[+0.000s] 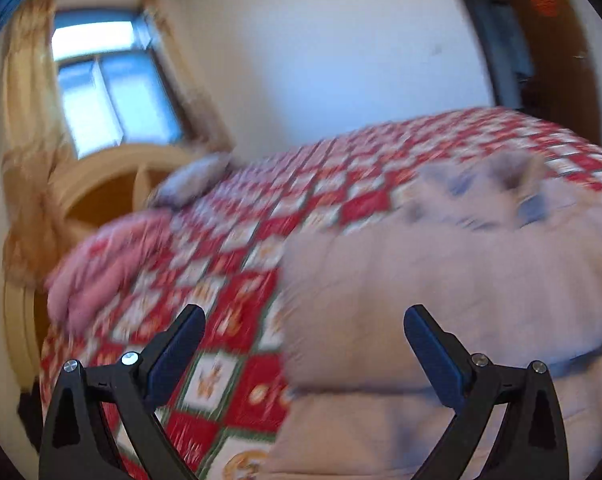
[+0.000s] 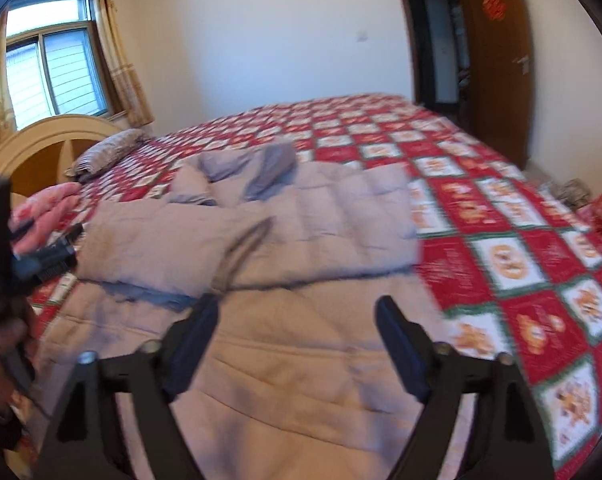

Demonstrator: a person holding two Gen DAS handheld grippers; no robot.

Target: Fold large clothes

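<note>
A large grey-beige padded jacket (image 2: 285, 240) lies on the bed, its upper part folded over the lower part, hood (image 2: 257, 164) at the far end. It also shows in the left wrist view (image 1: 441, 280). My left gripper (image 1: 305, 316) is open and empty above the jacket's left edge. It also shows at the left of the right wrist view (image 2: 57, 256). My right gripper (image 2: 297, 308) is open and empty above the jacket's lower part.
The bed has a red-and-white checked quilt (image 2: 501, 240). A pink bundle (image 1: 105, 264) and a grey pillow (image 2: 109, 148) lie by the wooden headboard (image 2: 45, 140). A window with curtains (image 2: 53, 68) is behind. An open wooden door (image 2: 497, 60) stands at the far right.
</note>
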